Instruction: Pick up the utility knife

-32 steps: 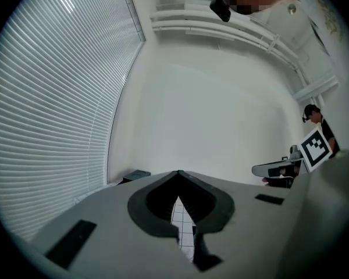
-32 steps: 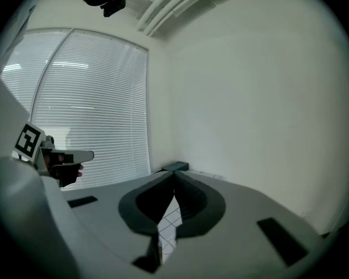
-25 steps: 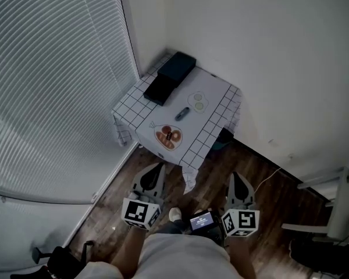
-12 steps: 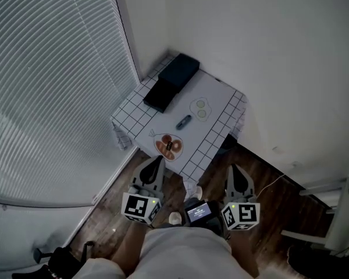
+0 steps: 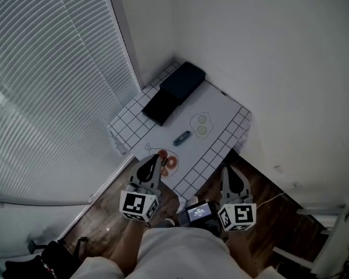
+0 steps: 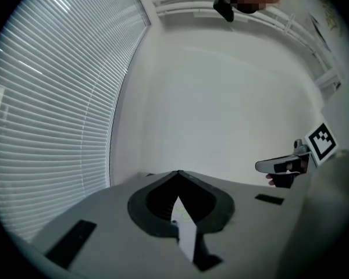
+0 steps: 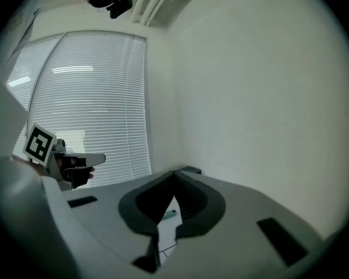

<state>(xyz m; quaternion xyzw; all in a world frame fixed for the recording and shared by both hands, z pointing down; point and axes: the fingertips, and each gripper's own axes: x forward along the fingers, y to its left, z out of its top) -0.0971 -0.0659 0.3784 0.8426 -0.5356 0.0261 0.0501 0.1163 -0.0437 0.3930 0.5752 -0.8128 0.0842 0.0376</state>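
The utility knife [image 5: 182, 138], a small blue-grey handle, lies in the middle of a little table [image 5: 221, 106] covered by a white cloth with a grid border. My left gripper [image 5: 154, 157] is shut and empty, its tip over the table's near edge by a printed plate picture [image 5: 168, 163]. My right gripper [image 5: 227, 170] is also shut and empty, level with the left one and just off the table's near right side. In the right gripper view the knife [image 7: 169, 214] shows through the gap below the closed jaws. Neither gripper touches the knife.
Two dark flat boxes [image 5: 183, 83] [image 5: 161, 106] lie at the back of the table, in the room's corner. Window blinds [image 5: 46, 86] run along the left and a white wall [image 5: 279, 68] along the right. Wooden floor [image 5: 104, 220] lies below.
Both grippers and the view have moved toward the table. The left tip has gone from above the floor to above the table's near edge. Both jaws stay shut.
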